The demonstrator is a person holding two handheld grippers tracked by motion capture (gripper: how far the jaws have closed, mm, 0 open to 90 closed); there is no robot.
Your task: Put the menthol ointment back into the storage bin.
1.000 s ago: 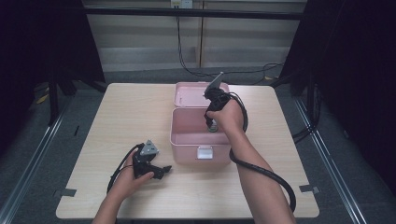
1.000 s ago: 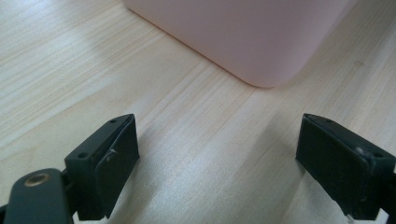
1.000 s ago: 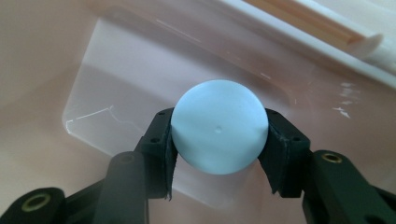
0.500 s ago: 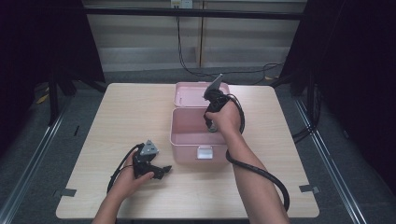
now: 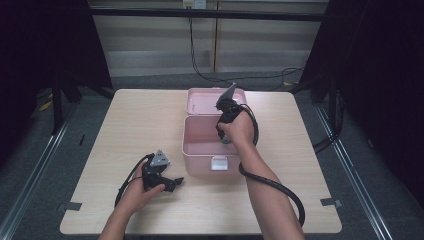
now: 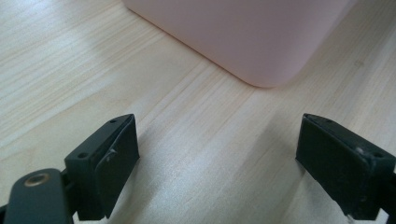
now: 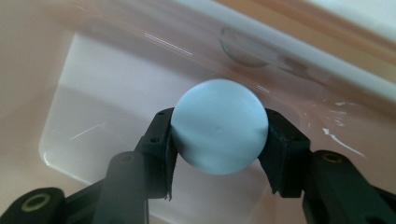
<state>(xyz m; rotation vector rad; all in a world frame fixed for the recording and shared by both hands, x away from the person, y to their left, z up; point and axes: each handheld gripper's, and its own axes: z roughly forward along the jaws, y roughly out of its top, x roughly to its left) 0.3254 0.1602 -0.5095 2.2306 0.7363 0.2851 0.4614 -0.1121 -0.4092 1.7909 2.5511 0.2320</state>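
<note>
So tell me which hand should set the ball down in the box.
Right. The right gripper already clamps the pale blue ball inside the open pink box. The left gripper is open on the table, beside the box.

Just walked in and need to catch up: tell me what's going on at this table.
A person works with a claw in each hand. The right claw is shut on a pale blue ball and holds it inside the open pink box, above its floor. The left claw rests open on the wooden table beside the box, with nothing between its jaws. The box's lid lies folded back behind it.
</note>
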